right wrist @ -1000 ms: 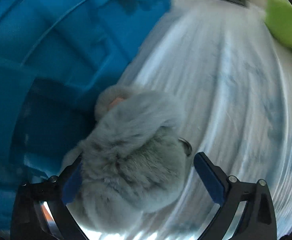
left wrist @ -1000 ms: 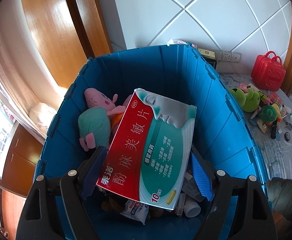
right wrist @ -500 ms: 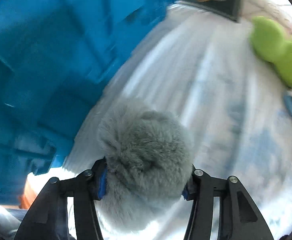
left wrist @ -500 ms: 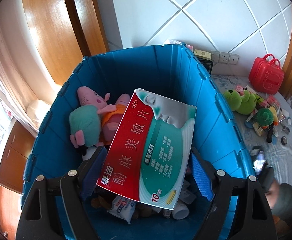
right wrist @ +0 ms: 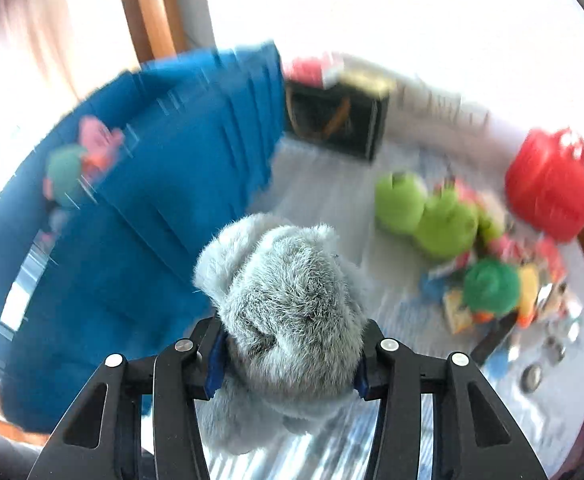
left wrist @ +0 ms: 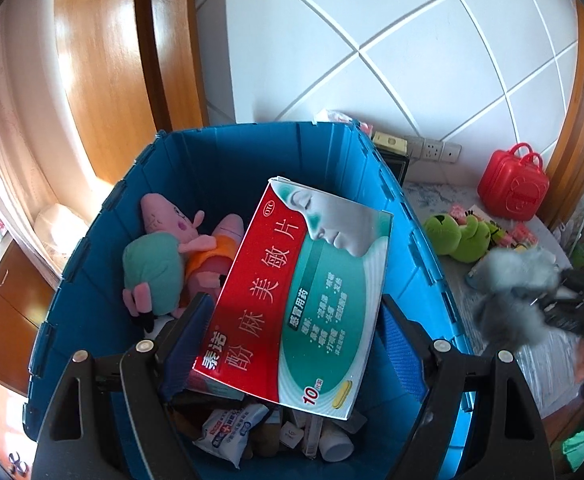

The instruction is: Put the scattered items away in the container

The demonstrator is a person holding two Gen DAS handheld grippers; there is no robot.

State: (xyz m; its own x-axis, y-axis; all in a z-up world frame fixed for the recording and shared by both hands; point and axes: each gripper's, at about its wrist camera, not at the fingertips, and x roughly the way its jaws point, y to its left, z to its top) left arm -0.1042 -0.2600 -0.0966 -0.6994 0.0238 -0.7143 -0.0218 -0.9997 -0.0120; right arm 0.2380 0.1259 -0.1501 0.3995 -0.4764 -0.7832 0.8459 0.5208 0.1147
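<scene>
My left gripper (left wrist: pixel 292 344) is shut on a red, white and green medicine box (left wrist: pixel 303 296) and holds it above the open blue container (left wrist: pixel 371 168). Inside the container lie a pink plush pig (left wrist: pixel 164 248), packets and small bottles. My right gripper (right wrist: pixel 290 354) is shut on a grey furry plush toy (right wrist: pixel 288 300) and holds it above the table, to the right of the container (right wrist: pixel 132 240). The grey plush toy also shows in the left wrist view (left wrist: pixel 515 280), at the right edge.
On the pale marbled table (right wrist: pixel 331 188) lie a green plush toy (right wrist: pixel 423 212), a red plastic case (right wrist: pixel 551 188), a green ball-like toy (right wrist: pixel 491 286) and several small items. A black box (right wrist: pixel 331 120) stands behind the container by the wall.
My right gripper closed on the grey plush toy and lifted it off the table. My left gripper rose with the medicine box, so more of the container shows.
</scene>
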